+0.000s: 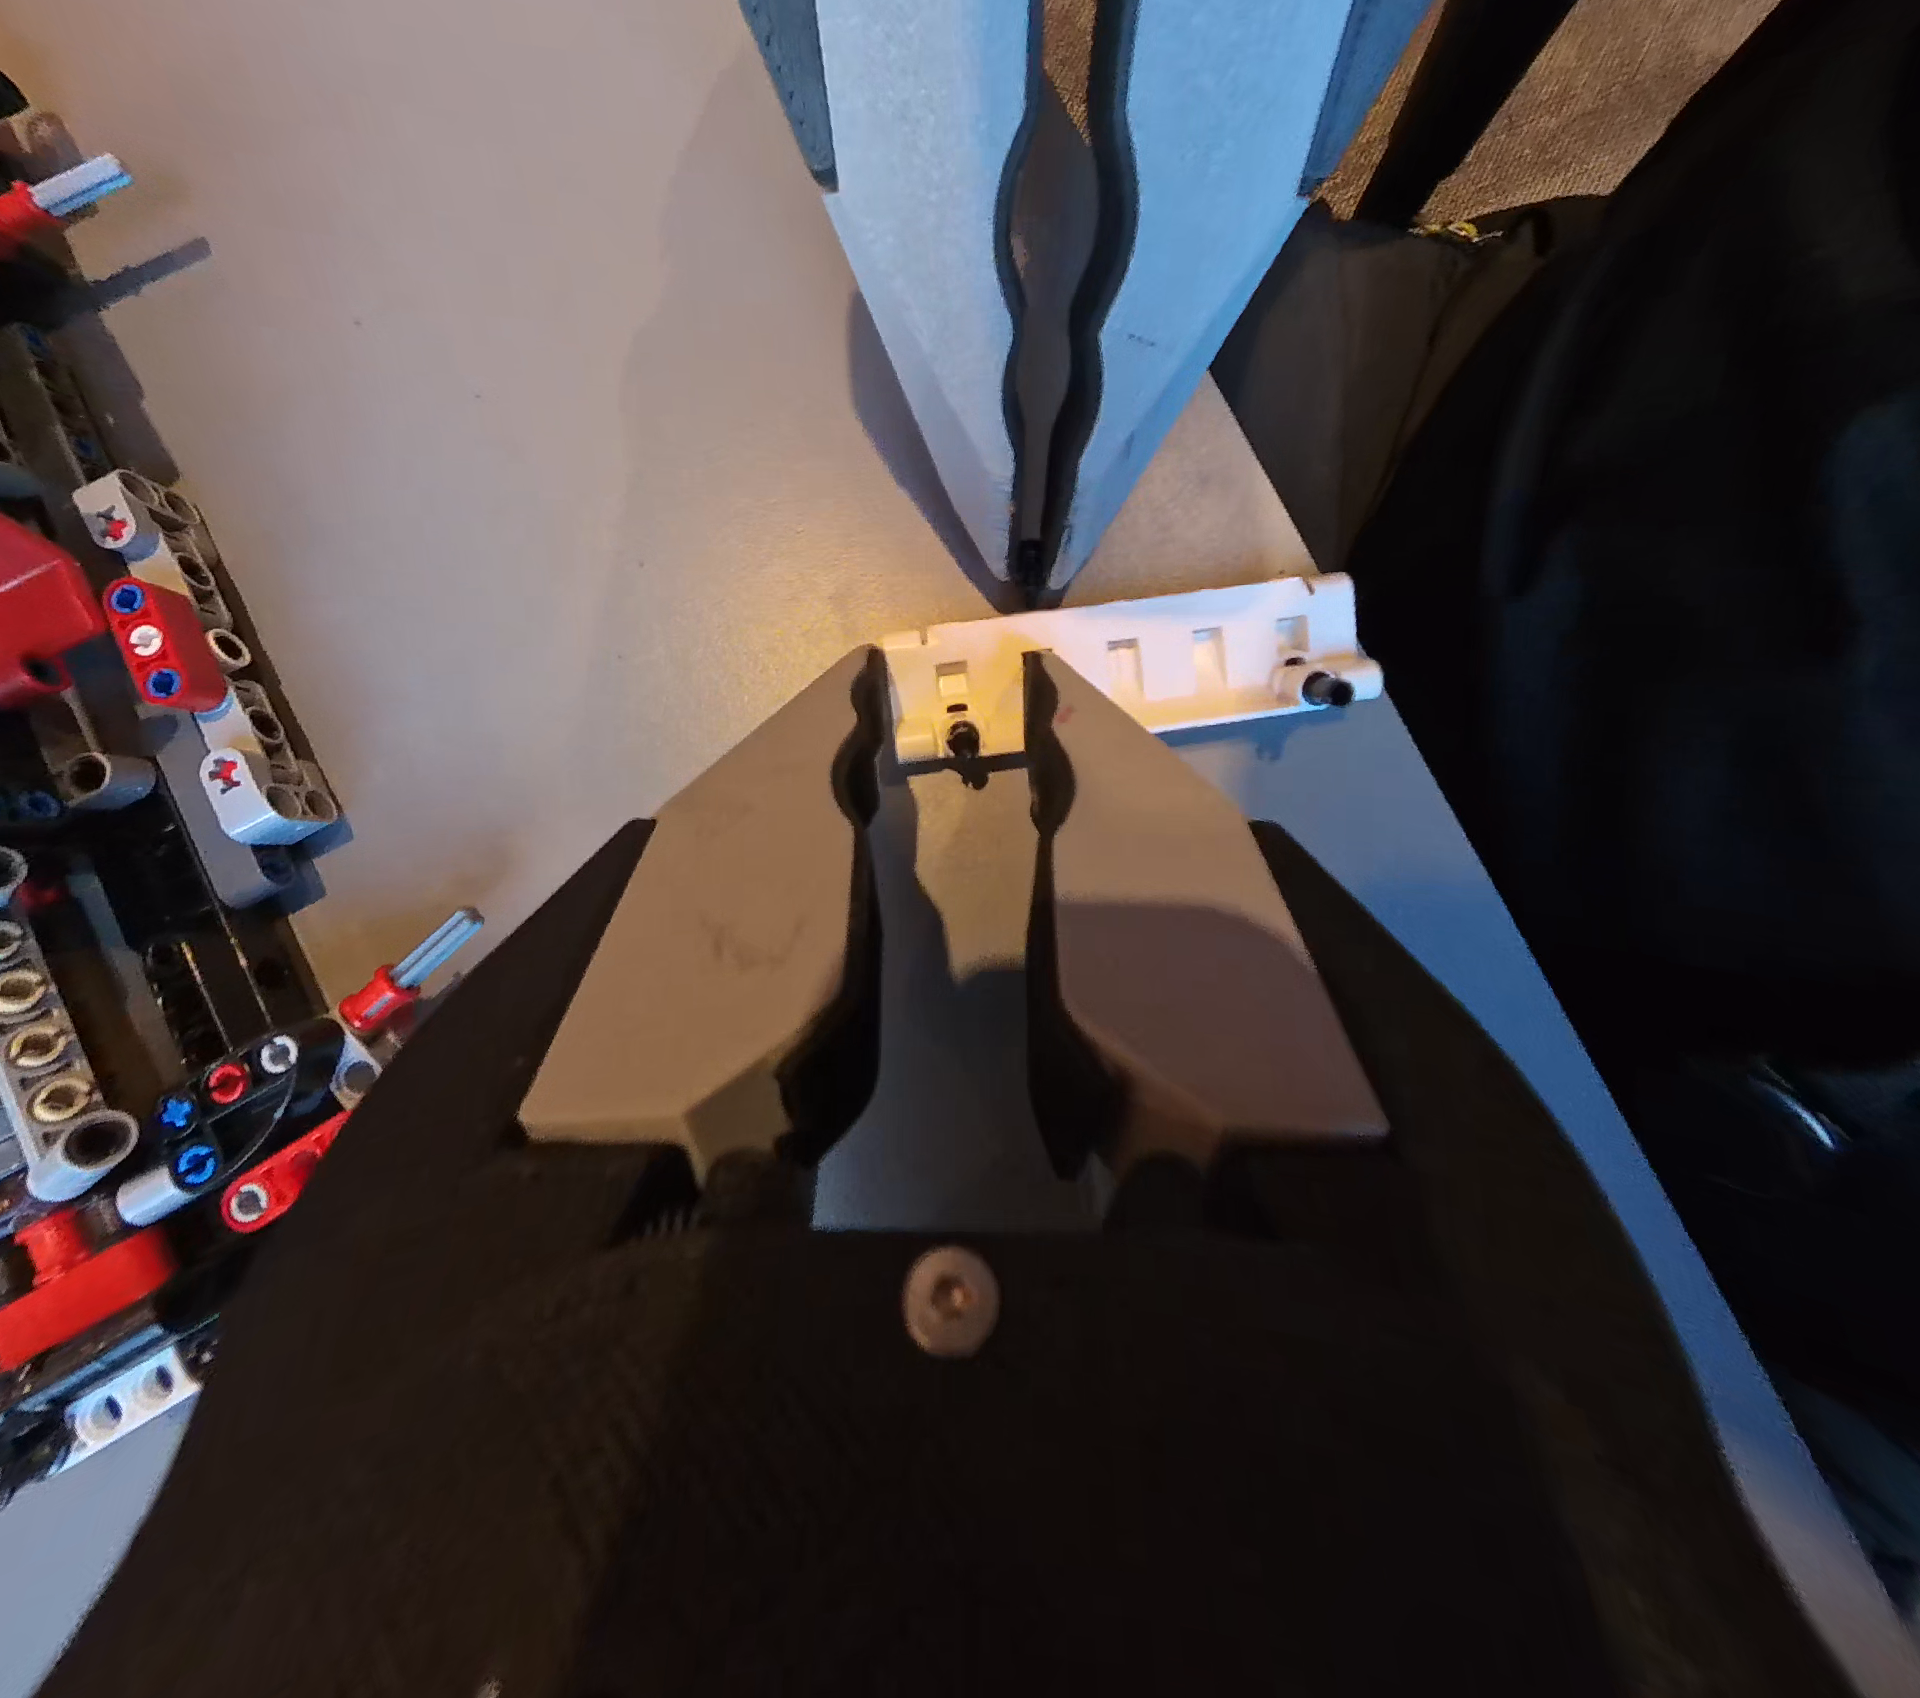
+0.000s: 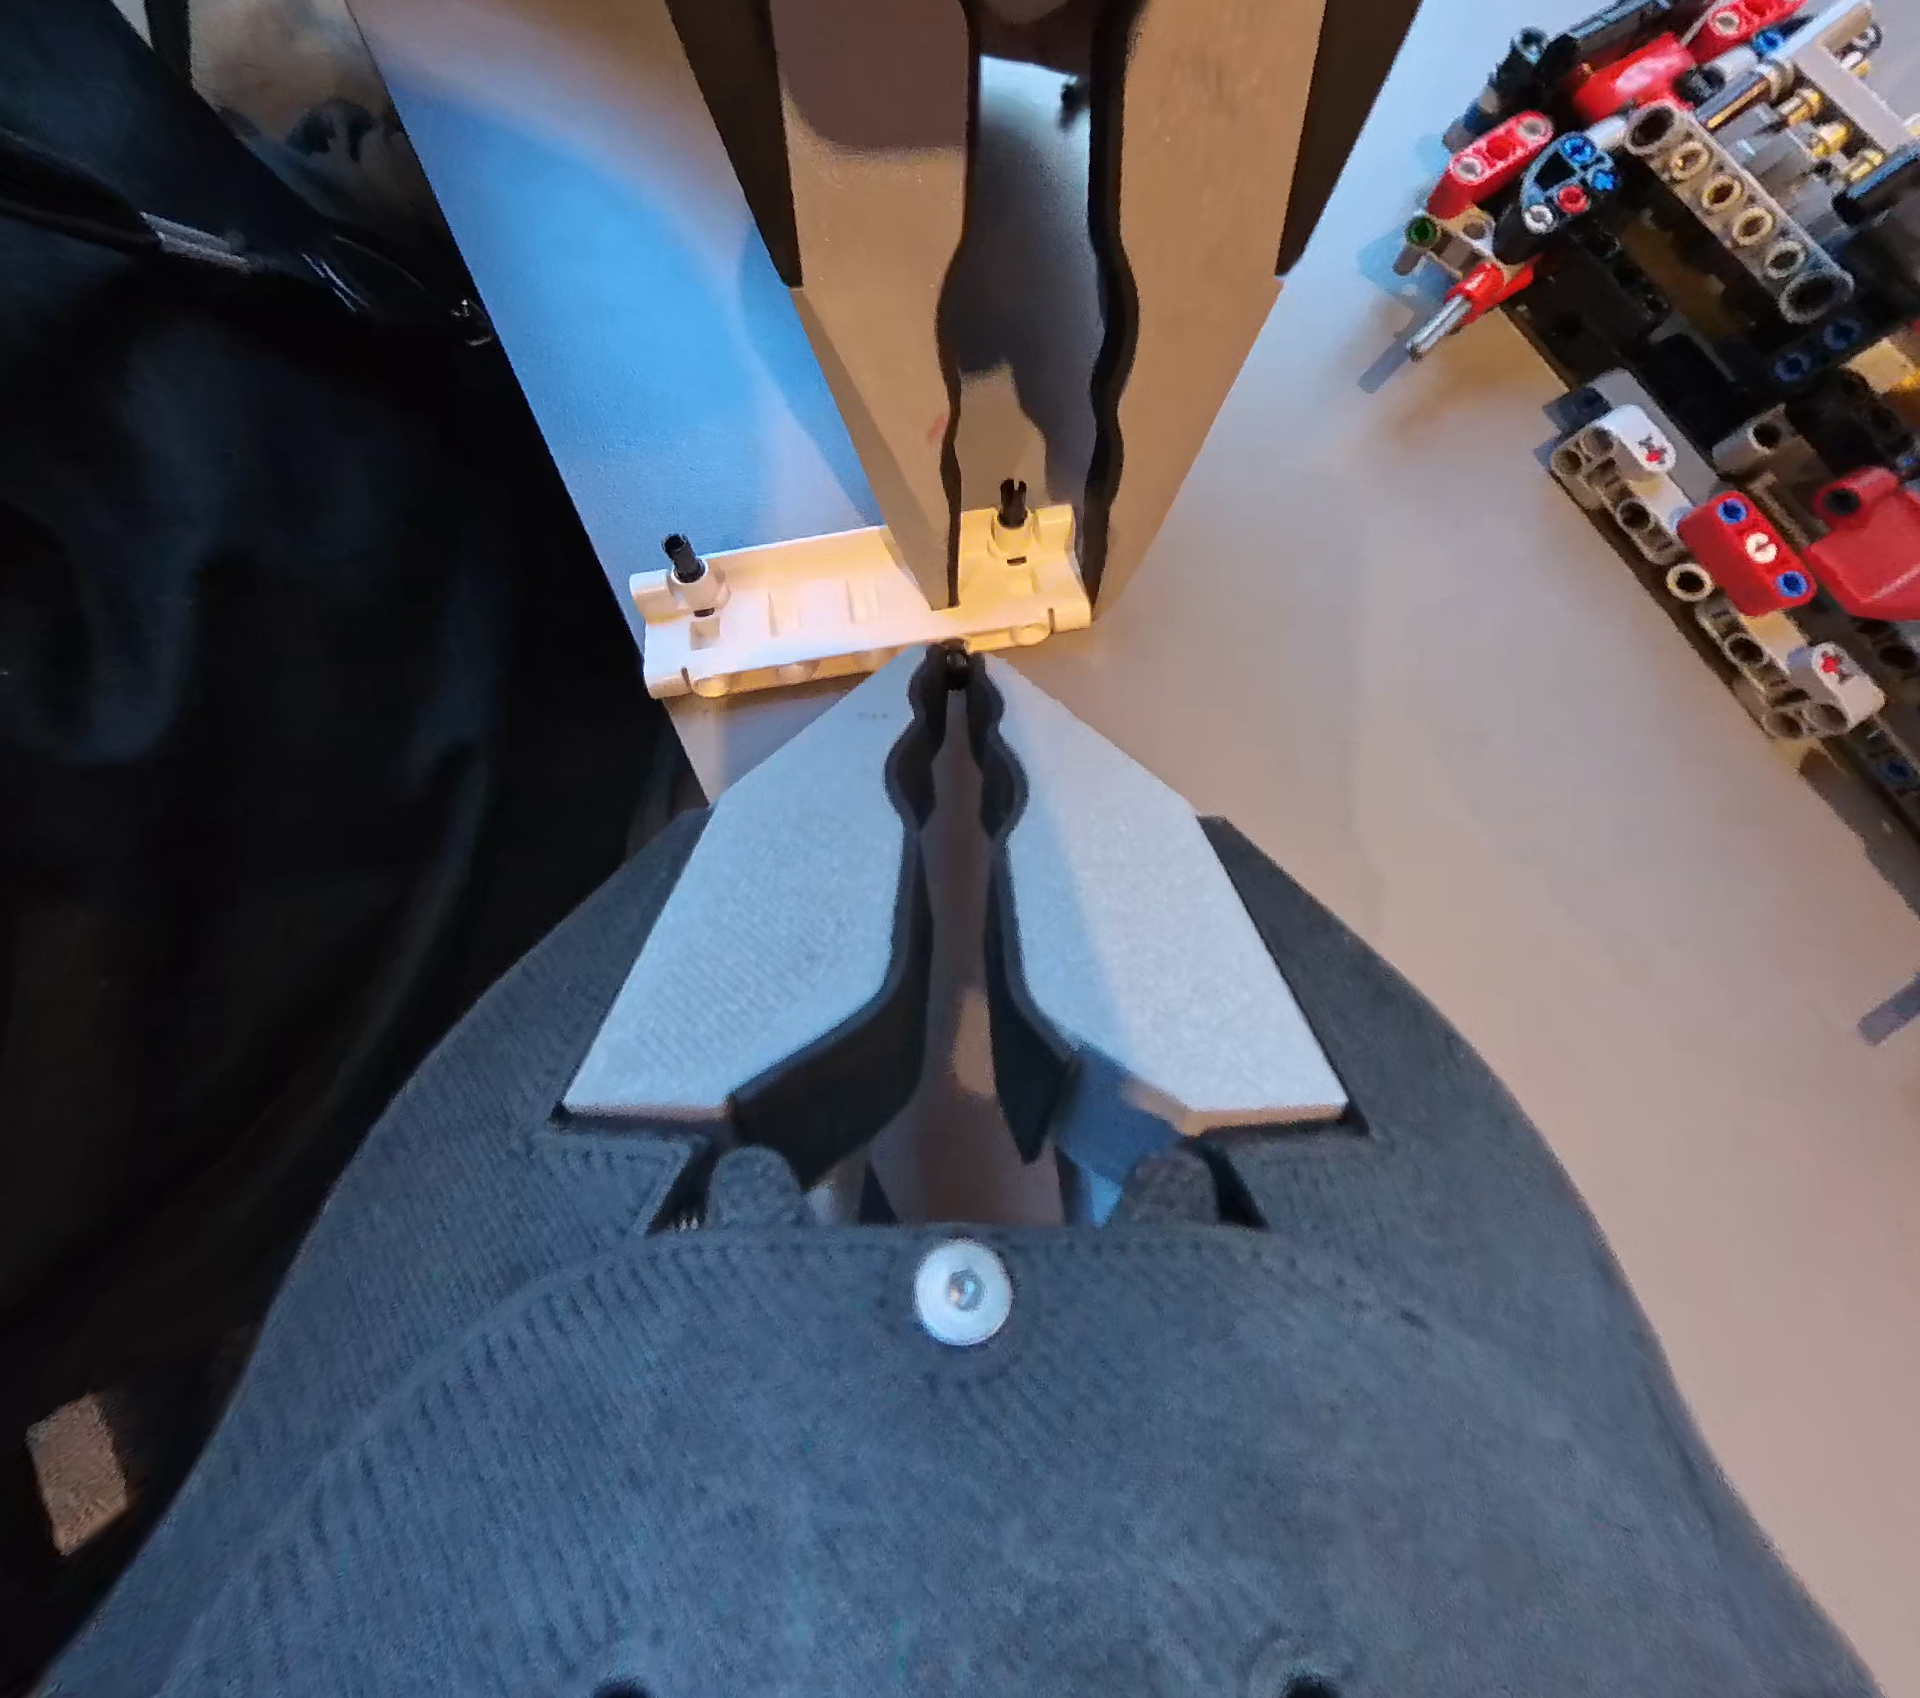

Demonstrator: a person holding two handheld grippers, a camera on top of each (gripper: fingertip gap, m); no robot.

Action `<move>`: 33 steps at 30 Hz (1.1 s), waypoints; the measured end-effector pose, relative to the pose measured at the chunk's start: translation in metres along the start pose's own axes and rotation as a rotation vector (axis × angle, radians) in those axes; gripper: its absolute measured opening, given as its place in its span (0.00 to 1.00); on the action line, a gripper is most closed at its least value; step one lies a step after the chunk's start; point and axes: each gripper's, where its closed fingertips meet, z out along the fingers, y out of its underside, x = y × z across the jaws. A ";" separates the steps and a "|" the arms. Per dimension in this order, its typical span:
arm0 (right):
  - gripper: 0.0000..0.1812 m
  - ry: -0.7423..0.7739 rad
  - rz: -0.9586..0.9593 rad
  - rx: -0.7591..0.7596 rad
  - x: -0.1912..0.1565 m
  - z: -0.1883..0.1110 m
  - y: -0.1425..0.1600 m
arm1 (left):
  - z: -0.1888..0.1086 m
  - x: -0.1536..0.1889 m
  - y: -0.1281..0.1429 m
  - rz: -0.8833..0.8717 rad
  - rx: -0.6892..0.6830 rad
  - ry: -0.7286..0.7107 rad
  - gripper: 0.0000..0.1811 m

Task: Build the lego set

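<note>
Left gripper: the left gripper point(image 1: 956, 692) stands over one end of the white panel point(image 1: 1216, 661). Its jaws are spread, one finger at each side of that end, and one short black pin point(image 1: 961, 739) of the panel is between them. Whether the fingers press on the panel I cannot tell.

Right gripper: the right gripper point(image 2: 954, 672) comes from the opposite side, and its tips touch the long side of the panel. Its jaws are nearly closed on a small black pin point(image 2: 954, 663), which sits at the holes in the panel's edge.

White panel: the panel point(image 2: 862, 604) is a long, flat piece lying on the counter point(image 1: 468, 298), close to the counter's edge. Beyond this edge there is only something dark. A second black pin point(image 2: 681, 573) stands up at the other end of the panel, the end that is free of the grippers.

Lego model: a partly built model point(image 1: 156, 765) of black, grey and red beams with blue pins lies well apart from the panel, further in from the edge. In the right wrist view the same model point(image 2: 1714, 318) is at the right side.

Counter: its surface is pale and plain, with the shadows of both grippers on it around the panel.
</note>
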 end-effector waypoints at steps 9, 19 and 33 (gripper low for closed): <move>0.01 0.012 0.020 0.034 0.000 0.000 0.005 | -0.001 0.000 0.000 0.017 0.069 -0.036 0.13; 0.01 0.021 0.092 0.083 -0.001 -0.002 0.004 | 0.000 0.001 -0.001 0.042 0.099 -0.032 0.13; 0.01 0.047 0.103 0.134 -0.005 -0.005 0.005 | 0.001 0.005 -0.003 0.092 0.106 -0.026 0.13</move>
